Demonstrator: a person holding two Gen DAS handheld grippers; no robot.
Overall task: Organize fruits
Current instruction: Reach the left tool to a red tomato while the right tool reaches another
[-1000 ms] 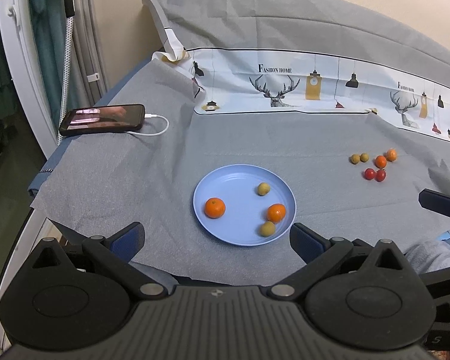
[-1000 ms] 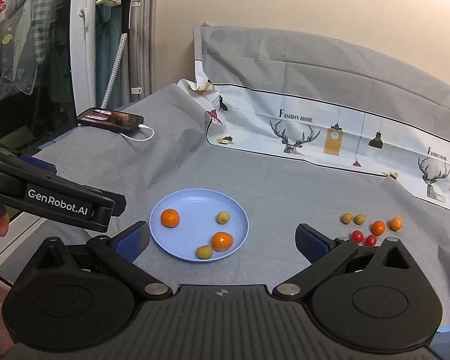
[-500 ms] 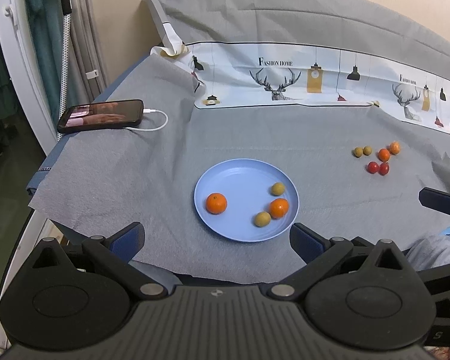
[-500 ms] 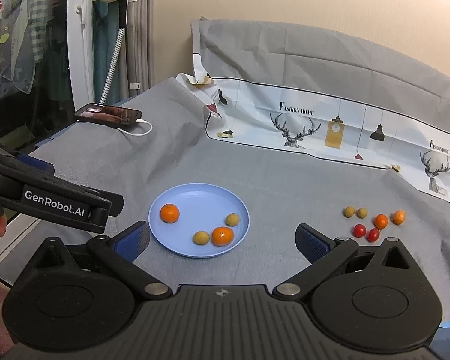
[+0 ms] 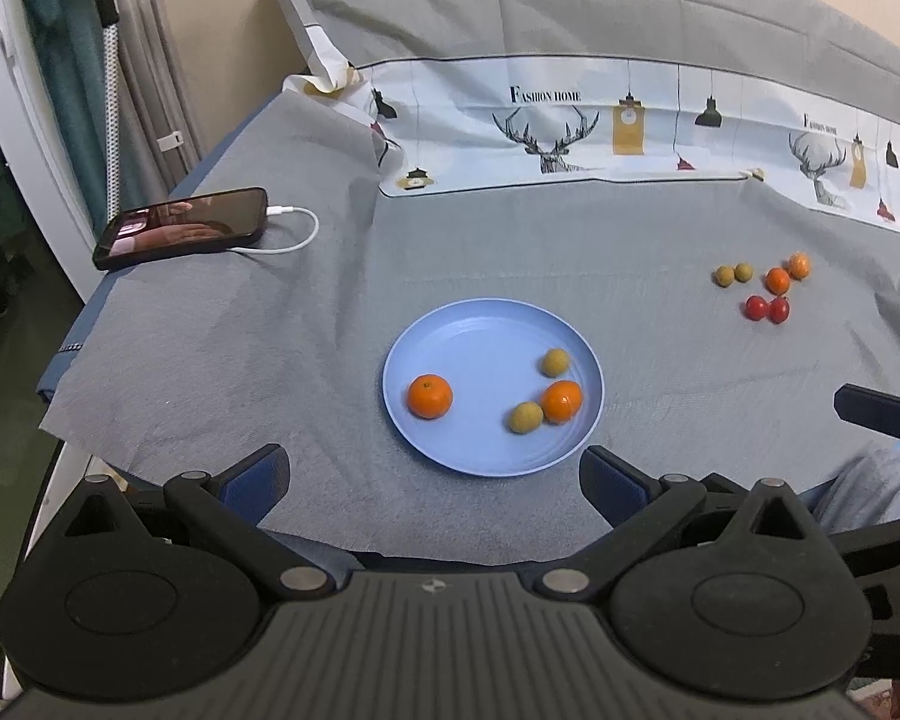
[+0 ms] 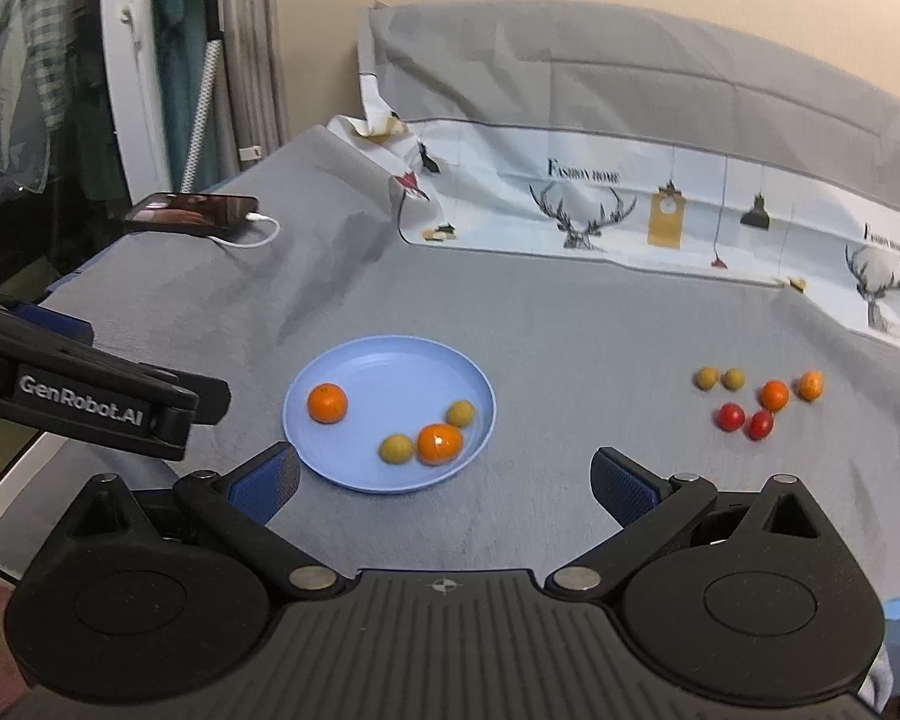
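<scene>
While spread wide, each hand-held gripper (image 5: 435,483) (image 6: 444,483) holds nothing, touching nothing.

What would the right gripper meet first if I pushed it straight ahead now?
Probably the near rim of the blue plate, slightly left of the open right gripper; depth is uncertain, so it might meet grey cloth first.

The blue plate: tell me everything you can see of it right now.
The blue plate is round, pale blue and shallow, with a low raised rim and a matte, plastic-looking finish. It lies flat on the grey cloth, just ahead of both open tongs, and neither touches it. It holds four fruits: one orange alone on its left side, and on its right side a second orange pressed against a yellow-green fruit, with another yellow-green fruit a little farther back.
</scene>
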